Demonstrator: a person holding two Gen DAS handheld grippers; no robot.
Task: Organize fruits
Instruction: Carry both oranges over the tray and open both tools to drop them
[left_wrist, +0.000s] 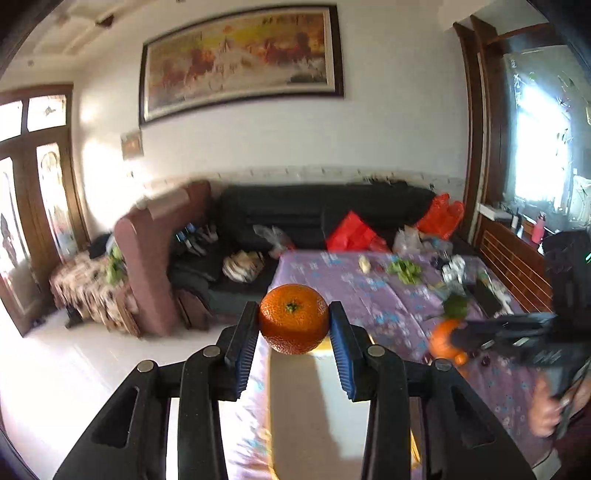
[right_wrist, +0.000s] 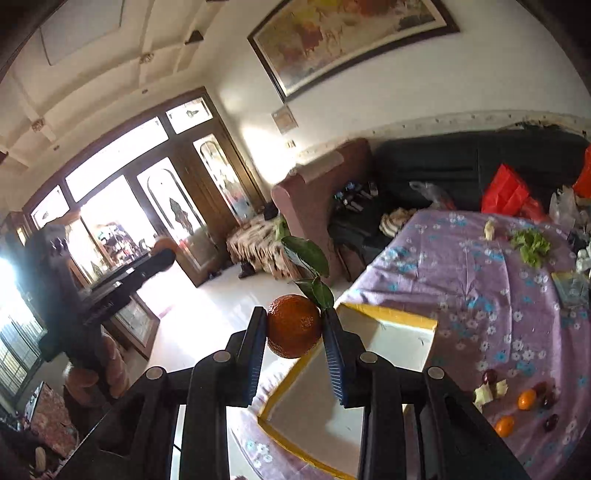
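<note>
My left gripper (left_wrist: 293, 323) is shut on an orange (left_wrist: 293, 323) with its green stem button facing me, held in the air over the white box (left_wrist: 314, 398). In the right wrist view my right gripper (right_wrist: 294, 326) is shut on a second orange (right_wrist: 293, 326) that carries a twig with dark green leaves (right_wrist: 308, 258). It hangs above the yellow-rimmed white box (right_wrist: 391, 317). In the left wrist view the right gripper with its leafy orange (left_wrist: 445, 338) shows blurred at the right, a hand (left_wrist: 546, 410) behind it. Small oranges (right_wrist: 526, 400) and dark red fruits (right_wrist: 489, 376) lie on the purple flowered cloth (right_wrist: 461, 280).
Green leafy scraps (right_wrist: 532, 242) and a pale peel piece (right_wrist: 489, 230) lie further back on the cloth. A black sofa (left_wrist: 314, 218) with red bags (left_wrist: 351, 232) stands behind the table. A brown armchair (left_wrist: 155, 258) is at the left. The floor left of the table is white tile.
</note>
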